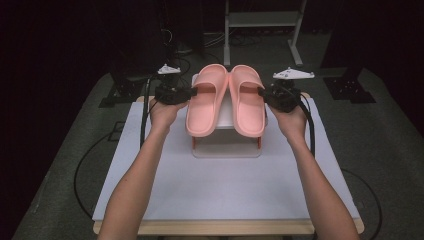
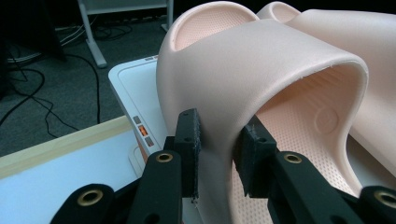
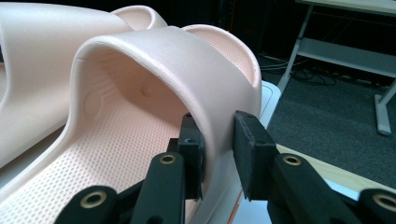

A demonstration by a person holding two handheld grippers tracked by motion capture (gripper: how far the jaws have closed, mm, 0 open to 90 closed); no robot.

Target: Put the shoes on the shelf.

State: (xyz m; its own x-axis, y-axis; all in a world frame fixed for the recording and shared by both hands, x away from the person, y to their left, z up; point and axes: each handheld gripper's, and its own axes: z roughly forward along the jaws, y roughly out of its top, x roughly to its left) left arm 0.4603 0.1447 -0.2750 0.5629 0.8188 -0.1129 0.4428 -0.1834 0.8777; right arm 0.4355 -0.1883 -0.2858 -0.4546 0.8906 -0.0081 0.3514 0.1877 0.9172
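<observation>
Over on the left, the person's left hand [image 1: 162, 112] holds the left gripper [image 1: 192, 92] level against the outer side of the left slipper [image 1: 206, 100], a pink rubber slide. In the left gripper view its two black jaws stand on either side of the strap's lower edge, one outside the strap and one tucked under its arch, pinching the left slipper's strap [image 2: 261, 70] between the pads [image 2: 190, 140]. A black cable [image 1: 145, 117] trails back from that gripper along the forearm. The two slippers lie side by side, touching along their inner edges, toes toward the person, on top of a white box-like stand [image 1: 227, 142] with orange showing at its lower corners; the stand sits toward the far middle of the pale surface [image 1: 225, 190], which has a light wooden rim. The toe ends overhang the stand's near edge a little. The right slipper [image 1: 247, 100] is held the same way: the right gripper [image 1: 262, 93], in the person's right hand [image 1: 291, 117], comes in from the outer side, and in the right gripper view its jaws are closed on the right slipper's strap [image 3: 187, 60] near where it meets the sole, one pad inside the arch and one outside. Beyond the surface, a grey metal frame [image 1: 262, 25] stands on the dark floor among loose cables.
</observation>
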